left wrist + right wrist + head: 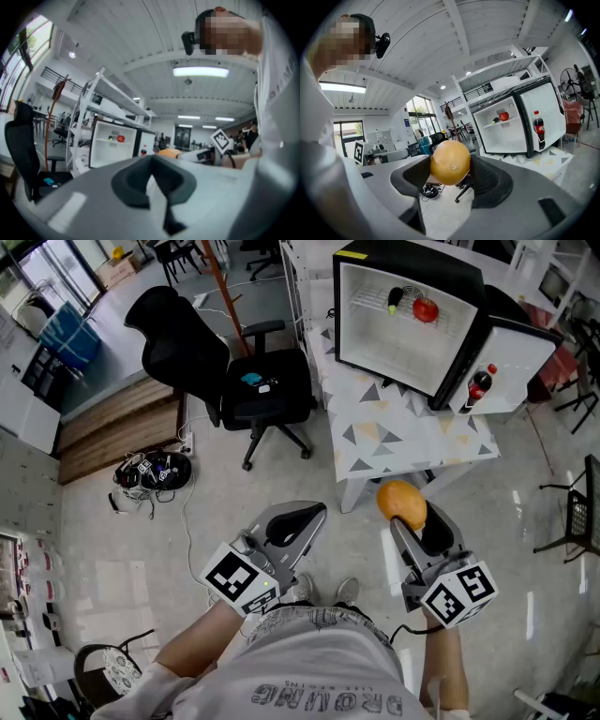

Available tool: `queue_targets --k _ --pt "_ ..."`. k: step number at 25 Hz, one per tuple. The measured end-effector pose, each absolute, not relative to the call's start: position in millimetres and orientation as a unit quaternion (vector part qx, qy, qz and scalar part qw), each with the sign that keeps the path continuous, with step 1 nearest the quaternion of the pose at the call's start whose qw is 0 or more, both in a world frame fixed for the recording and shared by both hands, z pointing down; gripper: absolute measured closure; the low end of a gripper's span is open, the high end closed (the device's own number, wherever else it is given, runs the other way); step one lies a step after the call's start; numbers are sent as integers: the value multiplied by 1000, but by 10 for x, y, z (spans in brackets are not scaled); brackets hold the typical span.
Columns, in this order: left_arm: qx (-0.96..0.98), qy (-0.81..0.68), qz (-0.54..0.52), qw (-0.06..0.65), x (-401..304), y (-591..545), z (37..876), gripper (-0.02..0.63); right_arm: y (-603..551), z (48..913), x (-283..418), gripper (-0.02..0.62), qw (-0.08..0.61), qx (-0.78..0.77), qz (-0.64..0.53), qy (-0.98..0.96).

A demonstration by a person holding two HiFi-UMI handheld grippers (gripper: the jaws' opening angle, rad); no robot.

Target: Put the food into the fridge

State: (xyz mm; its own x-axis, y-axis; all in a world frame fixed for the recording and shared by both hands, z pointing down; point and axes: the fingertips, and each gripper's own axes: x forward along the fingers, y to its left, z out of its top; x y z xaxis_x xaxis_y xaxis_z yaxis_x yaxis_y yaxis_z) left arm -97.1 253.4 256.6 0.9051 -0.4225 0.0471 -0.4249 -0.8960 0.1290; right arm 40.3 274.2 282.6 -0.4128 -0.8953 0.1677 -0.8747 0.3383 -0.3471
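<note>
The right hand-held gripper [417, 524] is clamped on 1 round orange-yellow fruit [450, 162]. Its 2 dark pads press the fruit's left and right sides, and the jaws stand wide around it. The fruit sits at the far tip of the jaws, above the floor [281, 479] and just short of the near edge of the tabletop [394, 432].

The left hand-held gripper [292, 523] is level beside it, to the left. Its jaws are together with nothing between them.

On the patterned tabletop, at the far right, stands a small fridge [394, 343], white inside with a black casing. Its door [511, 362] is swung open to the right. The fruit is well apart from the fridge and has not reached it.

On the fridge's wire shelf lie 1 red round item [426, 309] and, just to its left, 1 dark green item [397, 298]. Whether the 2 touch cannot be told. In the door's rack stands 1 upright cola bottle [479, 386] with a red cap.

To the left of the tabletop is a black office chair [234, 371] with a small blue thing on its seat. Farther left, a tangle of cables [155, 472] lies on the floor.
</note>
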Motion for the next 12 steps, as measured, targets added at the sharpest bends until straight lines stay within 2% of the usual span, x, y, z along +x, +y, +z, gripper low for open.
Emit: queue_targets --k 12 --pt "972 -225 11 68 -782 2563 2592 599 2758 2820 635 327 36 -547 -195 813"
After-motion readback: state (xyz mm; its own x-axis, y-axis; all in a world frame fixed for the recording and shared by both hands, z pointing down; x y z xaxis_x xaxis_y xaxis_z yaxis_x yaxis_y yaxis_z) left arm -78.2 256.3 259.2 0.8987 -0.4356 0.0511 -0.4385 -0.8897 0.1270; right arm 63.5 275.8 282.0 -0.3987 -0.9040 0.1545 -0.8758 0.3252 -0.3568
